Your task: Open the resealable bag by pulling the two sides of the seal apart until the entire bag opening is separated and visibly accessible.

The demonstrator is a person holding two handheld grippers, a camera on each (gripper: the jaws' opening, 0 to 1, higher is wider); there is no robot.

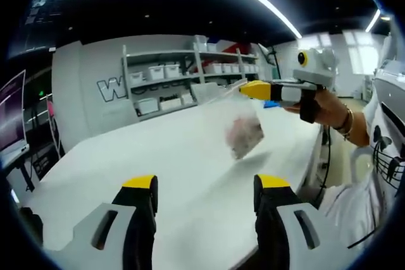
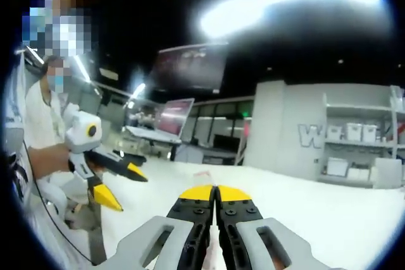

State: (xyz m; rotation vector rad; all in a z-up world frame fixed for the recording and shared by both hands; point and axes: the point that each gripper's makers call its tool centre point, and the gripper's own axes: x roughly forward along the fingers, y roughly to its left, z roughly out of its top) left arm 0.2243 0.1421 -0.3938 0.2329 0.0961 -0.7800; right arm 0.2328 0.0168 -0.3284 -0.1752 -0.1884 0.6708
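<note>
Right gripper (image 1: 253, 89), jaws clamped on the resealable bag (image 1: 242, 132), is dangling it at 1 o'clock from the left gripper (image 1: 205, 184), whose jaws are standing apart.

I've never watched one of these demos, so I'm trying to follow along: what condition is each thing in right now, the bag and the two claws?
Resealable bag: hanging in the air above the white table, gripped at its top edge, contents sagging low; whether the seal is open can't be told.
Right claw: shut on the bag's top edge.
Left claw: open, holding nothing, apart from the bag.
</note>
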